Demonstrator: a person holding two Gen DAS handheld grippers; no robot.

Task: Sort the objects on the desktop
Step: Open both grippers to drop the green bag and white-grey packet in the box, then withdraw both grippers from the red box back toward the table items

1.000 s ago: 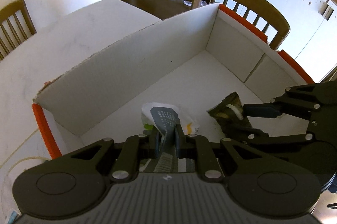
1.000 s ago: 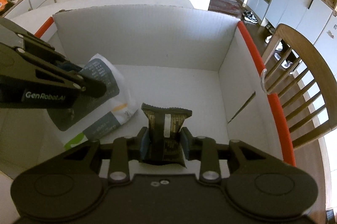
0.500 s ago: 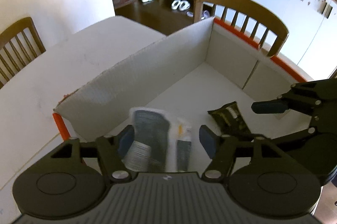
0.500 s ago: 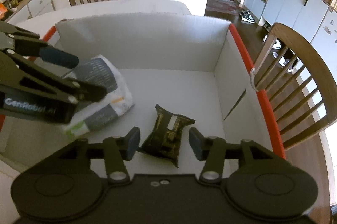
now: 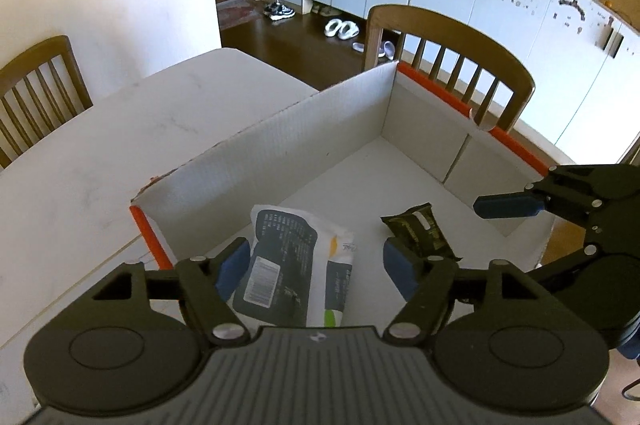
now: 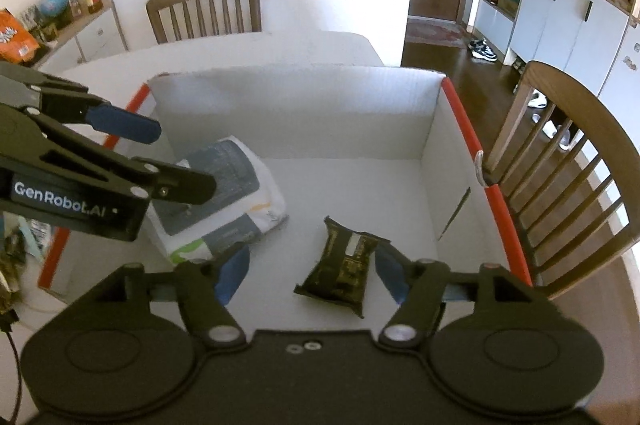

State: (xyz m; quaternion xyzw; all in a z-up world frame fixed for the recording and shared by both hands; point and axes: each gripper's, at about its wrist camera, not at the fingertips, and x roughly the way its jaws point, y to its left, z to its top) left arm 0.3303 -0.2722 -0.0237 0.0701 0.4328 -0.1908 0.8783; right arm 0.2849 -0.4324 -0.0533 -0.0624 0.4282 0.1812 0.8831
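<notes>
Both packets have dropped from the jaws: left gripper (image 5: pixel 312 265) and right gripper (image 6: pixel 310 271) are opening, nothing pressed. White pouch (image 5: pixel 294 261) and dark sachet (image 6: pixel 340 267) lie apart on the box (image 6: pixel 296 113) floor, clear of its walls, on the counter (image 5: pixel 92 153).

I counted one box (image 5: pixel 304 149) on one table (image 5: pixel 120 129). Inside it lay two packets: one white pouch (image 5: pixel 294 261), one dark sachet (image 6: pixel 340 267). Two chairs (image 6: pixel 204 7) stood by. I held two grippers (image 5: pixel 316 265).
</notes>
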